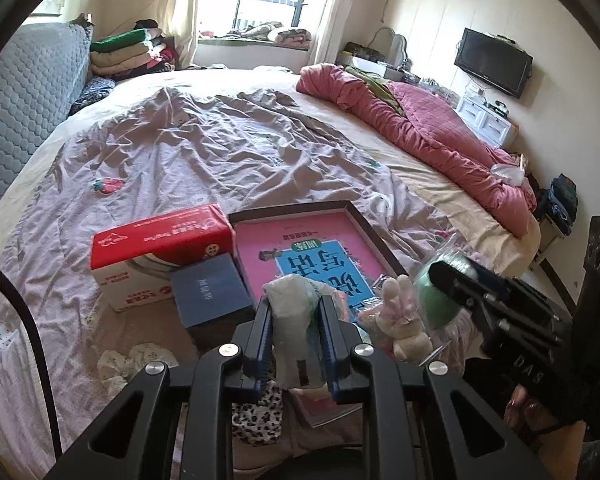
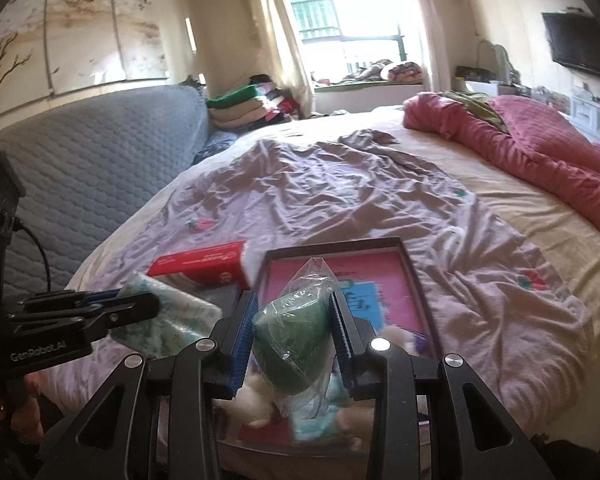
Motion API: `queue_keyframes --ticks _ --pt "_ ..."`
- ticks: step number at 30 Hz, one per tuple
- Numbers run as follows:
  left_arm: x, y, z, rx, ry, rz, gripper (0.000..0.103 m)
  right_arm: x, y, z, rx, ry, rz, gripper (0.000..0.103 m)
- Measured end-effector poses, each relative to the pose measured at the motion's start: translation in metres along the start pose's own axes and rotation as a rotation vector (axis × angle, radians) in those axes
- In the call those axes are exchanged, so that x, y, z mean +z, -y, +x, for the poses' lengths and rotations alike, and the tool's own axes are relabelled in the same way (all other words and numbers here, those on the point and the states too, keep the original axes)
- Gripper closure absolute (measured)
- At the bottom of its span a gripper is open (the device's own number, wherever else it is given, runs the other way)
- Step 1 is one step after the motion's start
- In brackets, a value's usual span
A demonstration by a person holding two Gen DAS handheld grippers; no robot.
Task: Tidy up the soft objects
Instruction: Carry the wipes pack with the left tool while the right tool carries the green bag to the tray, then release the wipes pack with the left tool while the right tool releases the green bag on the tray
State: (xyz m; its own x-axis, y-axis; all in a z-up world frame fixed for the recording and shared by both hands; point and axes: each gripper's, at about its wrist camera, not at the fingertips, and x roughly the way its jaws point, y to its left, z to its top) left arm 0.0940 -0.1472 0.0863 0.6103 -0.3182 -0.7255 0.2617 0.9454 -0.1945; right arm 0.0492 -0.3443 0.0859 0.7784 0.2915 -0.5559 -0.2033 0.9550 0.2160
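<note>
Your left tongs (image 1: 294, 322) grip a pale soft pack (image 1: 290, 304); your right tongs (image 2: 292, 334) grip a bagged green roll (image 2: 292, 332), both above the near tray (image 1: 374, 236). The plush rabbit (image 1: 400, 320) and leopard cloth (image 1: 256, 416) remain unsorted on the bed (image 1: 220, 140).

Daylight glare from window (image 2: 352, 16); fisheye-warped, dark-vignetted edges

On the bed (image 1: 204, 152), the tissue box (image 1: 160, 248) sits left of the framed tray (image 1: 364, 220), a booklet (image 1: 210, 294) before it and the quilt (image 1: 420, 120) far behind right.
</note>
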Motion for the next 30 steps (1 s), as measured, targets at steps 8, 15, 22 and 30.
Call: queue_keyframes --ticks 8,15,22,30 --pt "0.001 0.026 0.018 -0.028 -0.016 0.043 0.081 -0.005 0.046 -0.009 -0.053 0.005 0.068 0.065" --pt "-0.001 0.046 0.042 -0.06 -0.05 0.067 0.081 -0.015 0.057 0.0 -0.055 -0.028 0.062 0.065" --pt "-0.006 0.056 0.056 -0.047 -0.068 0.09 0.081 -0.02 0.058 0.009 -0.044 -0.042 0.059 0.065" --pt "-0.011 0.055 0.076 -0.017 -0.099 0.095 0.081 -0.022 0.062 0.019 -0.045 -0.05 0.053 0.065"
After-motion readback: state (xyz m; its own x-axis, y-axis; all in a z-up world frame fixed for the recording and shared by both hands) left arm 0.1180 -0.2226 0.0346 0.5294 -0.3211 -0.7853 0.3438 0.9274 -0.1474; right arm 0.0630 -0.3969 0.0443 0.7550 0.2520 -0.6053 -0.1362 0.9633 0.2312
